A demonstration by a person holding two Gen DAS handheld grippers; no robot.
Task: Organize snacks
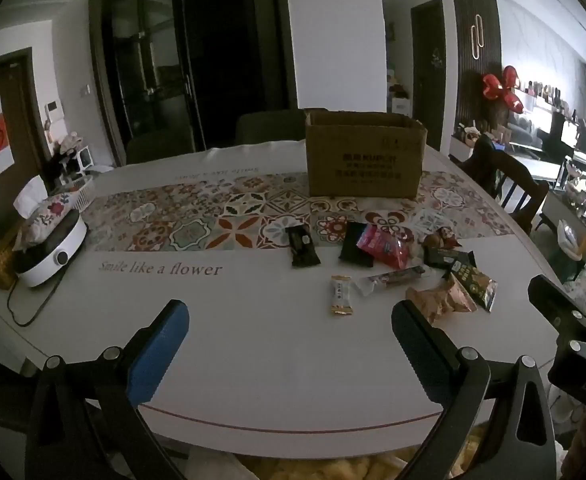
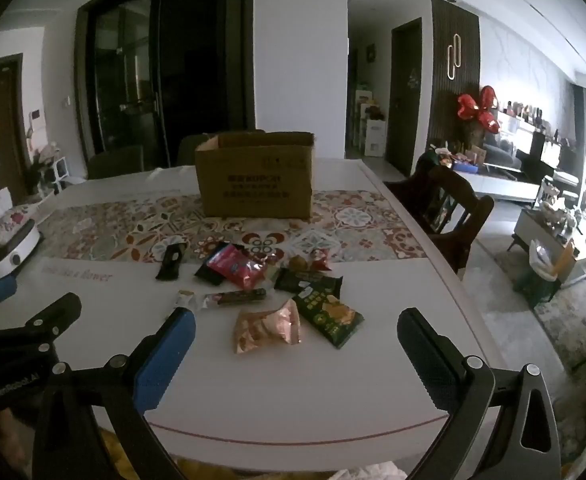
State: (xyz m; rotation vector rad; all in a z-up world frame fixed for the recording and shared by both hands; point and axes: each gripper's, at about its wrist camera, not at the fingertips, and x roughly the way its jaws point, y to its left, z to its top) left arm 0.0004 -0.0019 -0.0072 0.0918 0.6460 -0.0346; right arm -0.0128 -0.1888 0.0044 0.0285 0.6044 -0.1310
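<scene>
Snacks (image 2: pixel 267 326): heaped mid-frame on worktop (image 2: pixel 253 392), nearer right tongs (image 2: pixel 297 354)
Box (image 2: pixel 255 178): behind the heap
Left tongs (image 1: pixel 291 344): wide open, empty
Right tongs: wide open, empty

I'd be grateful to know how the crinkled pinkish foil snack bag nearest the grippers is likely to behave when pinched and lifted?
The pinkish foil bag looks creased and puffy, so it is probably light and would crumple rather than stay stiff. Its shiny film may be slippery between the right gripper pads. Lying flat on the table, it should slide, not roll.
</scene>
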